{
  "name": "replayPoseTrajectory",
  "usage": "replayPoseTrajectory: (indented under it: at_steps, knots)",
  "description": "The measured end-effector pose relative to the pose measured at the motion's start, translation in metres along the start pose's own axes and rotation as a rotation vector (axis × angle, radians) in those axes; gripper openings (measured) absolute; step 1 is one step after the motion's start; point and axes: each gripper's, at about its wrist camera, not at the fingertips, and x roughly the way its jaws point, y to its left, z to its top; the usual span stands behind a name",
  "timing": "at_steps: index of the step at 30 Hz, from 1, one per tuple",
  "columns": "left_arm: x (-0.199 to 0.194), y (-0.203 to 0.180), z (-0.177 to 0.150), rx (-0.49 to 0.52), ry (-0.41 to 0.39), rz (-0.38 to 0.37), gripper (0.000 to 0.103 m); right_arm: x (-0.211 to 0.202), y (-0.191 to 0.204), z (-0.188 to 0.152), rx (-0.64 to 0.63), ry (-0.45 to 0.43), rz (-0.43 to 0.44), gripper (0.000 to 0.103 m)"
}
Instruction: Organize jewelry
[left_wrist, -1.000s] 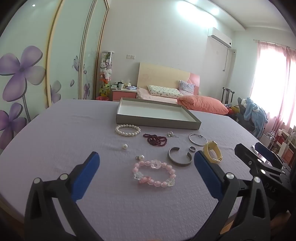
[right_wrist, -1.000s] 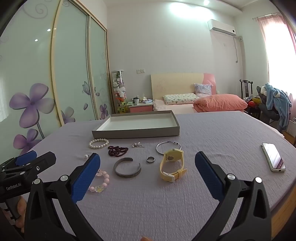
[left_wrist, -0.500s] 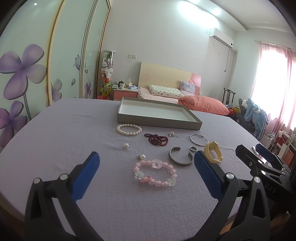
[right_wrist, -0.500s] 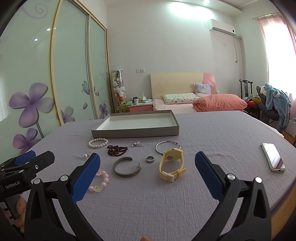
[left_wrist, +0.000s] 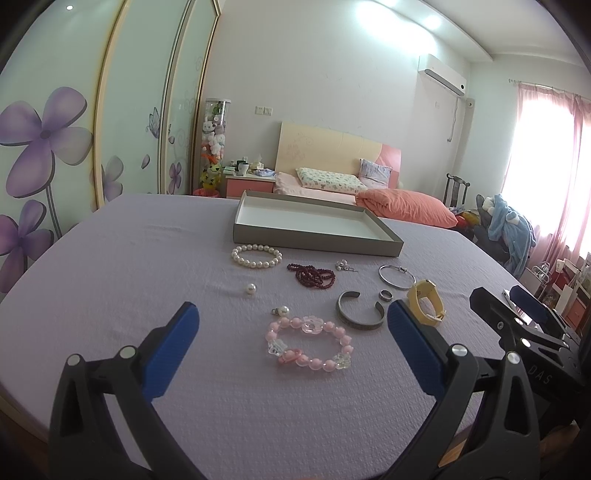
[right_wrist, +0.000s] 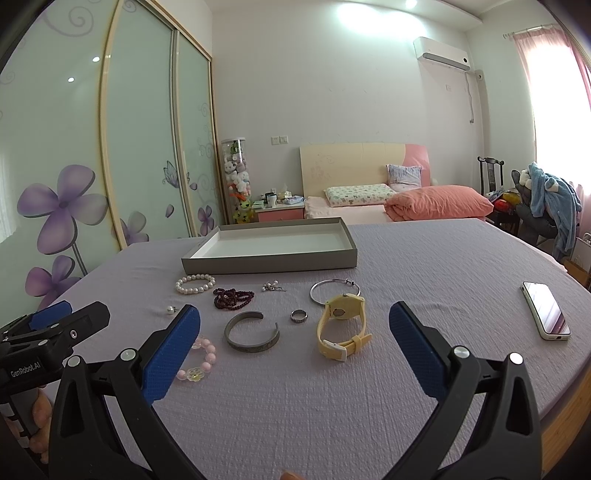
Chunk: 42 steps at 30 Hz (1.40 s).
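Both tongs hover released above the lilac surface (left_wrist: 110, 258), holding nothing. Just ahead of the left tongs (left_wrist: 291, 343) lies the pink bead bracelet (left_wrist: 308, 345); ahead of the right tongs (right_wrist: 295, 339) lie the grey cuff (right_wrist: 252, 331) and yellow watch (right_wrist: 341, 325). Farther on sit the pearl bracelet (left_wrist: 256, 256) and dark red beads (left_wrist: 312, 275), then the empty grey tray (left_wrist: 314, 225).
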Motion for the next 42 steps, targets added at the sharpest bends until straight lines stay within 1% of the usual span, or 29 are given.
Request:
replayPoseTrajectory:
  at_steps: [37,38,42]
  knots:
    - [0.002,-0.003,0.001,-0.004,0.007,0.001,0.101,0.002,-0.001,-0.002,0.002,0.004,0.0,0.102]
    - [0.008,-0.002,-0.002,-0.004,0.008,0.003,0.101,0.002,-0.001,-0.002,0.002,0.005,-0.001,0.102]
    - [0.008,-0.002,-0.004,-0.005,0.009,0.004,0.101,0.002,-0.001,-0.005,0.003,0.006,-0.001,0.102]
